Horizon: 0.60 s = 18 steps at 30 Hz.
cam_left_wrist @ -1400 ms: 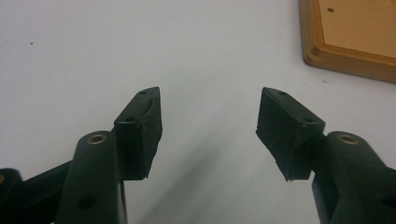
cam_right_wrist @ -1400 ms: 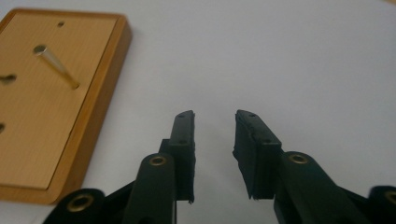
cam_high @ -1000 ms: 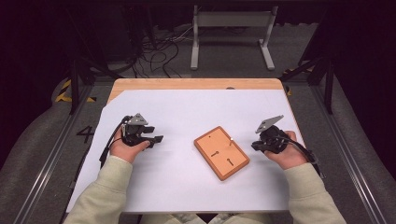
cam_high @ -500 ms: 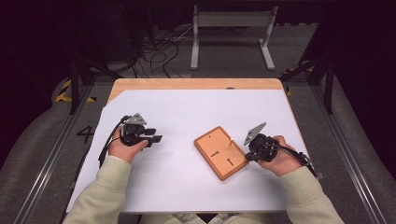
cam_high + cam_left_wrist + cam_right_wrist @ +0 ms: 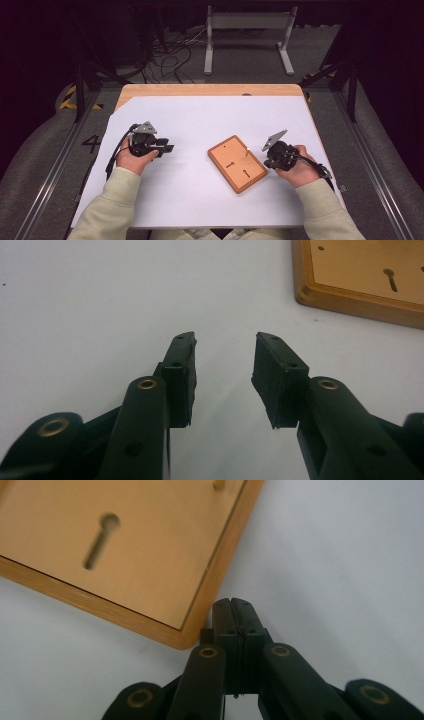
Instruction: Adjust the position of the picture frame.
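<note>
A flat wooden board [image 5: 237, 163] with keyhole slots lies at an angle in the middle of the white sheet. A small pale peg [image 5: 248, 148] stands near its right edge. My right gripper [image 5: 265, 161] is shut with nothing in it, its tips [image 5: 234, 604] just beside the board's [image 5: 125, 555] near corner. My left gripper [image 5: 170, 148] rests well to the left of the board and points toward it. Its jaws [image 5: 225, 342] stand apart over bare sheet and have just been closing with nothing between them. The board's corner [image 5: 360, 280] shows beyond them.
The white sheet [image 5: 200, 120] covers a wooden table [image 5: 210, 90]. Metal rails [image 5: 50, 175] run along both sides. Beyond the far edge are a metal stand [image 5: 247, 22] and cables [image 5: 170, 50] on the floor.
My right hand has shifted left, bringing its gripper up to the board's right edge. The left hand has stayed where it was.
</note>
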{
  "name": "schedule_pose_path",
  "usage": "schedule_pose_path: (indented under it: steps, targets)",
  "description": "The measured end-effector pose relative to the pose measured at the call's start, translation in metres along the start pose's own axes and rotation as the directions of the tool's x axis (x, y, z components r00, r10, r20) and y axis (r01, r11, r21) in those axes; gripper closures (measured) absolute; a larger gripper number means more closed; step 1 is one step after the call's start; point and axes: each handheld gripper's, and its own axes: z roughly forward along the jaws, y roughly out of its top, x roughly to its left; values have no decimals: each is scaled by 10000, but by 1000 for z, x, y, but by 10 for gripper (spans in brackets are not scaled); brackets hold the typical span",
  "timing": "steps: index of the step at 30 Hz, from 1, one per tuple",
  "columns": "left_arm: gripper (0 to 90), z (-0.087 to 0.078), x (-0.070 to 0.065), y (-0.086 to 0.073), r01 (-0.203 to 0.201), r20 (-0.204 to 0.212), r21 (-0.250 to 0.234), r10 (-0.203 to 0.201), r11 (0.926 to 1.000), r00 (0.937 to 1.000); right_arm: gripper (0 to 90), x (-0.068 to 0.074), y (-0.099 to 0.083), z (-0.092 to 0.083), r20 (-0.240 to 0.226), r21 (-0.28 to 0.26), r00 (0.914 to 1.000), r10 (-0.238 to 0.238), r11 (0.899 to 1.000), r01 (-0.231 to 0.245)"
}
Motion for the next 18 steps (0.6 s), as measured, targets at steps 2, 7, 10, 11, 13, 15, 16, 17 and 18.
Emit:
schedule_pose_path:
  steps: [2, 7, 10, 11, 13, 15, 16, 17, 18]
  targets:
    - [613, 0, 0, 0, 14, 34, 23, -14, 10000, 10000, 900, 1, -1, 7, -125, 354, 9999, -84, 9993, 88]
    - [617, 2, 0, 0, -115, 44, 62, 114, 9999, 9999, 900, 8, 2, 8, -891, 530, 9949, -473, 9972, 521]
    - [635, 1, 0, 0, 3, 247, 33, -3, 10000, 9997, 900, 21, 8, 9, -1304, 609, 9869, -947, 9928, 1033]
    - [653, 1, 0, 0, 47, 294, 19, -47, 10000, 9996, 900, 27, 11, 9, -1595, 578, 9804, -1158, 9903, 1264]
    - [674, 2, 0, 0, 34, 356, 32, -35, 10000, 9994, 900, 36, 15, 10, -1823, 541, 9730, -1419, 9866, 1540]
    - [704, 3, 0, 0, 23, 460, 135, -29, 9999, 9989, 900, 45, 21, 12, -1928, 463, 9671, -1661, 9829, 1780]
    - [722, 4, -1, 0, 22, 442, 110, -26, 9999, 9990, 900, 50, 24, 14, -1984, 352, 9630, -1825, 9806, 1931]
    - [733, 5, -1, 0, 33, 421, 145, -39, 9999, 9991, 900, 53, 26, 15, -1994, 266, 9611, -1910, 9794, 2001]
    - [745, 6, -1, 0, -38, 450, 184, 30, 9998, 9990, 900, 57, 29, 17, -2011, 153, 9596, -1970, 9788, 2041]
